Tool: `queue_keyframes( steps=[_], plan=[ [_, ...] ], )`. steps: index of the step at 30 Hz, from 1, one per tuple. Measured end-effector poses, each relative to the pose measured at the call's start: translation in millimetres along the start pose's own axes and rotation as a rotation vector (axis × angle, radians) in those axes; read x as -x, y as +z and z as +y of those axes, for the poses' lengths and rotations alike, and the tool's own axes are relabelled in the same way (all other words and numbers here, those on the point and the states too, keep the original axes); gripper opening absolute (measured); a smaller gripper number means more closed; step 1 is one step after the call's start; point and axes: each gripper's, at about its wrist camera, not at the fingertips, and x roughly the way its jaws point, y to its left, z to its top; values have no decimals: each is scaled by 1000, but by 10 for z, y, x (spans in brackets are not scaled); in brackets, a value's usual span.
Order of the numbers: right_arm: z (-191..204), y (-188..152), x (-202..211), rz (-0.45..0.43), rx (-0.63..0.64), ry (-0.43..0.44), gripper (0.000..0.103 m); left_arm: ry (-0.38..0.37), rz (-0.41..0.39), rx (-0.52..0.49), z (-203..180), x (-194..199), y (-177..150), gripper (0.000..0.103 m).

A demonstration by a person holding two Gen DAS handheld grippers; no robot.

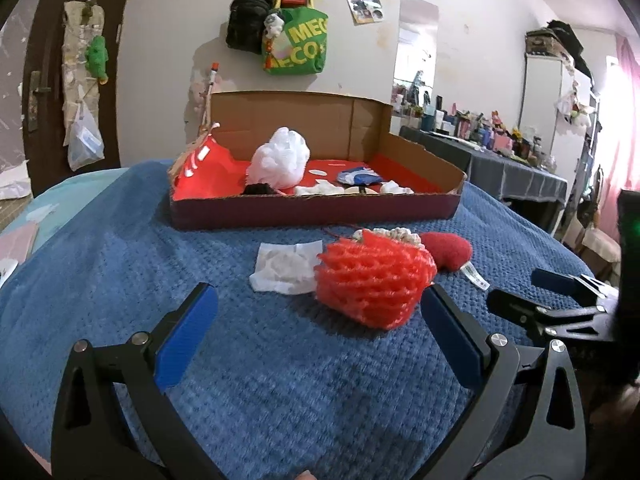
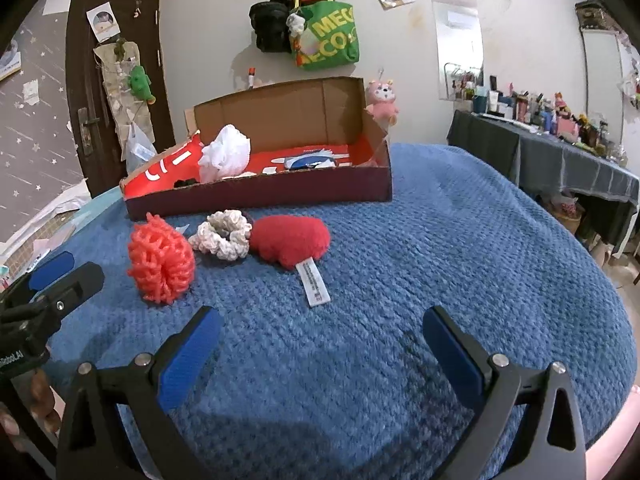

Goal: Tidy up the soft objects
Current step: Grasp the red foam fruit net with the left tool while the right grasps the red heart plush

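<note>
An orange-red foam net (image 1: pixel 372 282) (image 2: pixel 162 260) lies on the blue blanket, just ahead of my open left gripper (image 1: pixel 318 308). Left of it rests a white crumpled wipe (image 1: pixel 286 266). Behind it are a cream scrunchie (image 1: pixel 400 234) (image 2: pixel 224 234) and a red plush heart (image 1: pixel 448 250) (image 2: pixel 290 240) with a white tag (image 2: pixel 314 284). My right gripper (image 2: pixel 320 330) hovers open over bare blanket, short of the tag. A shallow cardboard box (image 1: pixel 312 210) (image 2: pixel 260 194) farther back holds a white mesh pouf (image 1: pixel 280 156) (image 2: pixel 224 152) and small cloth items.
The blue blanket (image 1: pixel 280 360) (image 2: pixel 440 260) covers a bed. A dark-clothed table (image 2: pixel 560 160) crowded with bottles stands at the right. A brown door (image 2: pixel 112 80) is at the left, bags (image 2: pixel 320 28) hang on the wall, and a pink plush (image 2: pixel 382 98) hangs by the box corner.
</note>
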Motion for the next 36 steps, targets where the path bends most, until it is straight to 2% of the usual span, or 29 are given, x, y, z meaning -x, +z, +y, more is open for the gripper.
queue_keyframes(
  steps=[4, 9, 16, 21, 24, 26, 28, 29, 31, 36],
  plan=[
    [-64, 129, -130, 51, -16, 42, 103, -25, 21, -35, -64, -79, 95, 103],
    [-123, 309, -310, 119, -22, 86, 103, -92, 74, -74, -126, -212, 231, 103],
    [-218, 552, -609, 236, -17, 137, 103, -155, 157, -80, -132, -394, 320, 103],
    [-183, 636, -736, 277, 37, 151, 102, -168, 192, -106, -160, -498, 333, 103],
    [-111, 678, -819, 293, 74, 165, 97, -179, 210, -96, -149, -566, 347, 103],
    [-67, 700, -865, 297, 95, 165, 91, -178, 223, -92, -139, -616, 354, 92],
    [-28, 707, -916, 307, 112, 170, 72, -188, 247, -85, -131, -675, 351, 76],
    [-15, 704, -936, 311, 117, 184, 66, -206, 266, -75, -125, -708, 347, 68],
    [12, 707, -953, 315, 118, 218, 49, -221, 269, -63, -117, -710, 352, 65],
    [36, 713, -809, 263, 116, 218, 48, -217, 224, -71, -108, -592, 450, 61]
  ],
)
